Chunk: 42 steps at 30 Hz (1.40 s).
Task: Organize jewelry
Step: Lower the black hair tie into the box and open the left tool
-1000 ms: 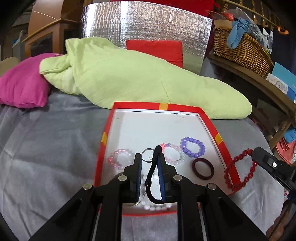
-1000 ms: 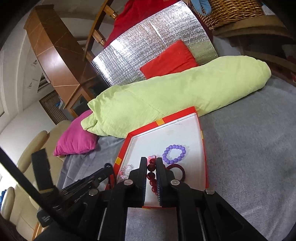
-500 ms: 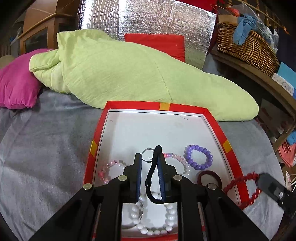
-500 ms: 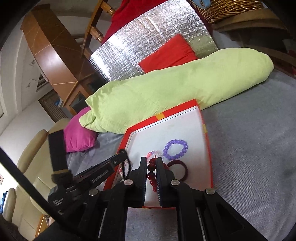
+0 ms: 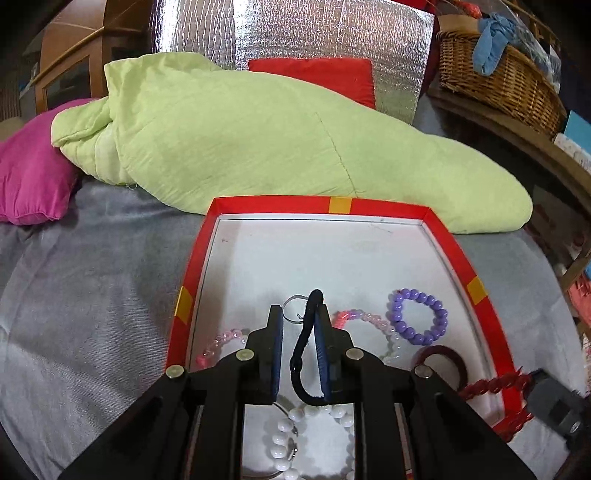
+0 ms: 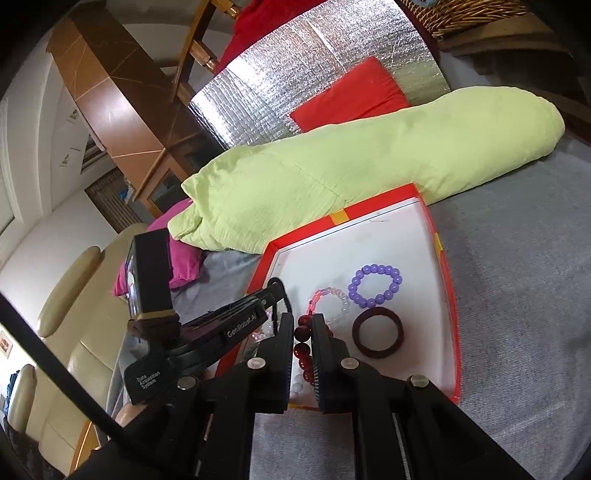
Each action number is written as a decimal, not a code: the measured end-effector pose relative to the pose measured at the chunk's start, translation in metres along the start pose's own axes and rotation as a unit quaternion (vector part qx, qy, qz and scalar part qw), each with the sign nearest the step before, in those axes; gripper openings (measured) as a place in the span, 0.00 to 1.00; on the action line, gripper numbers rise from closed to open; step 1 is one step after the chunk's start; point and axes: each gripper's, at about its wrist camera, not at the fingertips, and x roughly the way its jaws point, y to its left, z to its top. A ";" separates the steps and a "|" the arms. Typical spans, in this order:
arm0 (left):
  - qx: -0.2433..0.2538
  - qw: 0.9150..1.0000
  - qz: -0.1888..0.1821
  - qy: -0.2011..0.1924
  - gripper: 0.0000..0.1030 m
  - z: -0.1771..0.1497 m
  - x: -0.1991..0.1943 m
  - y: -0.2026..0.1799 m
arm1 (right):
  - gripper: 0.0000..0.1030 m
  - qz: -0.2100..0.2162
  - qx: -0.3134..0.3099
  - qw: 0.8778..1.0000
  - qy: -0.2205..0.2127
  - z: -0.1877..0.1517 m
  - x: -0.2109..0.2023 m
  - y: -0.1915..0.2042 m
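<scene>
A red-rimmed white tray (image 5: 373, 205) lies on the grey bedcover; it also shows in the right wrist view (image 6: 448, 295). Inside lie a purple bead bracelet (image 5: 419, 316), a pink-and-clear bead bracelet (image 5: 369, 321), a dark red bangle (image 5: 441, 360), a white pearl bracelet (image 5: 284, 439) and a thin metal ring (image 5: 293, 301). My left gripper (image 5: 300, 317) is over the tray with its jaws a little apart; a black cord loop (image 5: 308, 350) hangs against the right finger. My right gripper (image 6: 302, 325) is shut on a dark red bead bracelet (image 6: 301, 350) at the tray's near right edge.
A pale green duvet (image 5: 266, 133) lies just behind the tray. A magenta pillow (image 5: 33, 177) is at far left, a red cushion (image 5: 314, 74) and silver foil panel (image 5: 332, 33) behind. A wicker basket (image 5: 502, 81) sits on a wooden shelf at right.
My left gripper has moved forward over the tray, and its jaws have parted slightly around the black cord. My right gripper with the red beads has come closer to the tray's edge.
</scene>
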 end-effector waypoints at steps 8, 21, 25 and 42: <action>0.009 1.000 0.012 0.001 0.17 -0.002 -0.001 0.000 | 0.10 0.002 0.006 1.000 0.008 -0.003 0.003 0.001; 0.010 1.000 0.017 0.010 0.17 -0.004 0.005 0.003 | 0.10 0.006 0.000 1.000 0.012 -0.006 0.008 0.008; 0.009 1.000 0.019 0.012 0.17 -0.004 0.007 0.004 | 0.10 0.008 -0.003 1.000 0.013 -0.006 0.008 0.010; 0.009 0.999 0.025 0.019 0.17 -0.006 0.012 0.005 | 0.10 0.010 -0.002 1.000 0.022 -0.009 0.012 0.014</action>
